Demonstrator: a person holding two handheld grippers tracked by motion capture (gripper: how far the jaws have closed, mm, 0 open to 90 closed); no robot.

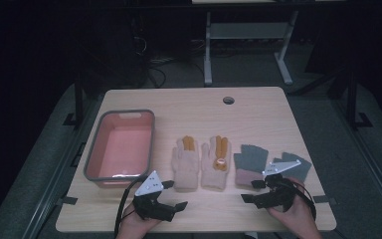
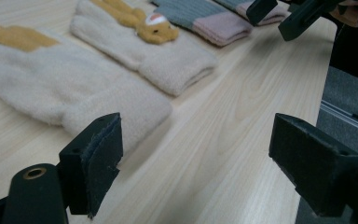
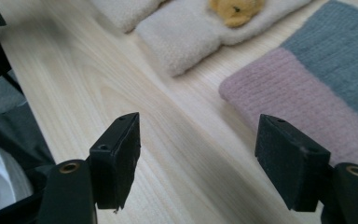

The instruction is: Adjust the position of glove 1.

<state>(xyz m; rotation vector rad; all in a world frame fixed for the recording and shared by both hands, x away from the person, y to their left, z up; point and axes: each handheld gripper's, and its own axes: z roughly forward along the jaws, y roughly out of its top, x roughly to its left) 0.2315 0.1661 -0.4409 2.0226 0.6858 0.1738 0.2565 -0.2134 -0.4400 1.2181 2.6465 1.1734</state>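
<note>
— Black jaws at the table's near edge: how do they stand?
— Left gripper (image 1: 170,195) and right gripper (image 1: 252,191) both gape wide, holding nothing.
— And beyond them?
— Two cream gloves (image 1: 186,162) and two grey-and-pink gloves (image 1: 250,167) lie flat in a row. At far left, the pink basin (image 1: 102,174) holds nothing.

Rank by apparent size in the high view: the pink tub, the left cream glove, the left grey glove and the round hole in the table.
1. Pink tub, clearly largest.
2. Left cream glove.
3. Left grey glove, close to the cream glove in size, so these two are unsure.
4. Round hole, smallest.
</note>
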